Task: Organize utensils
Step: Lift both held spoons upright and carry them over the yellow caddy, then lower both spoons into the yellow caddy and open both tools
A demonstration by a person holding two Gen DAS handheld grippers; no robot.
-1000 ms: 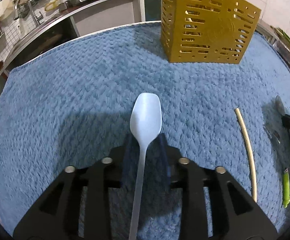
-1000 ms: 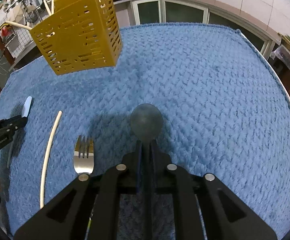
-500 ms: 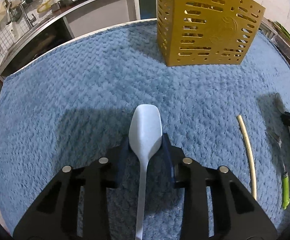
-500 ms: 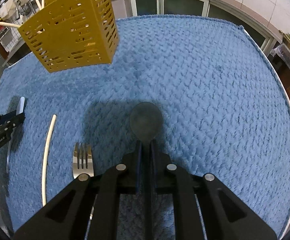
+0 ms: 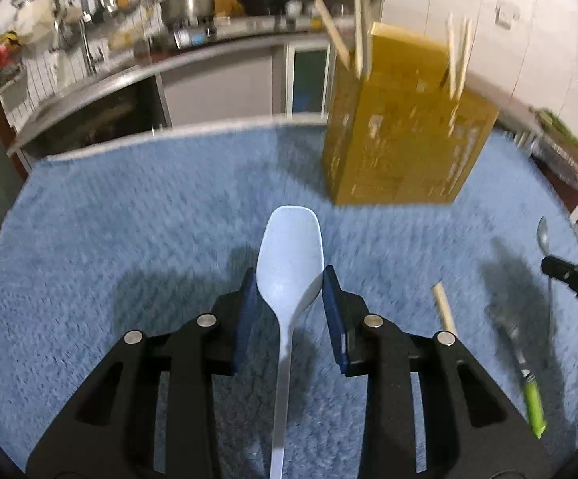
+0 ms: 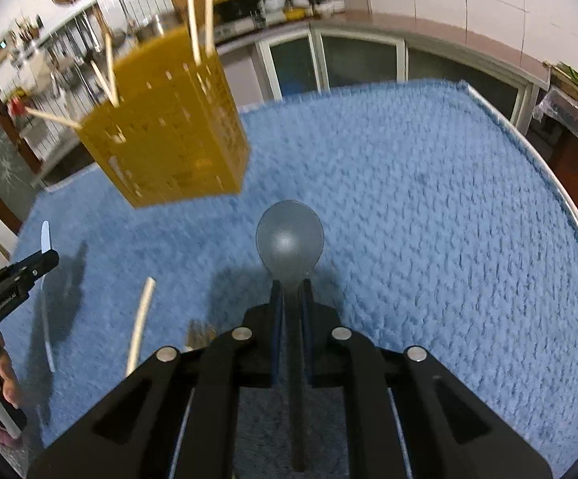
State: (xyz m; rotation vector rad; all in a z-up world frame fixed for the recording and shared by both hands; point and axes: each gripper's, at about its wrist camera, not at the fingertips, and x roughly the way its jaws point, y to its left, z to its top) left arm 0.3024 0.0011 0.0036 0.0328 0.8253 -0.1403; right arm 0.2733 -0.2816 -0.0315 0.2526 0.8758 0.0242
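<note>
Here both tongs are clear of the blue cloth (image 6: pixel 428 199) that covers the table, each with a spoon; the left tongs (image 5: pixel 290 291) are clamped on a pale spoon (image 5: pixel 290 255), the blue pads (image 5: pixel 330 307) pressing the two sides of its bowl where it narrows to the neck, the bowl tip poking forward past the fingertips and the long handle running back between the arms; those jaws have just been closing in on it. The right tongs (image 6: pixel 290 299) are clenched nearly flat on the thin neck of a dark grey spoon (image 6: pixel 290 239), its round bowl standing out just beyond the tips with the back toward the camera. Ahead of both stands the yellow holder (image 5: pixel 404 135), a slotted box upright on the cloth near the far edge, with several chopsticks (image 6: pixel 199 20) leaning out of its top. Left on the cloth, between the two tongs, lie a single chopstick (image 6: pixel 139 327) and, just beside it, a fork (image 5: pixel 522 363) with a green handle; the fork's tines are partly hidden behind the right tongs in that view. A person's fingers (image 6: pixel 7 379) show at the edge, wrapped round the left handle; the pictures are blurred.
</note>
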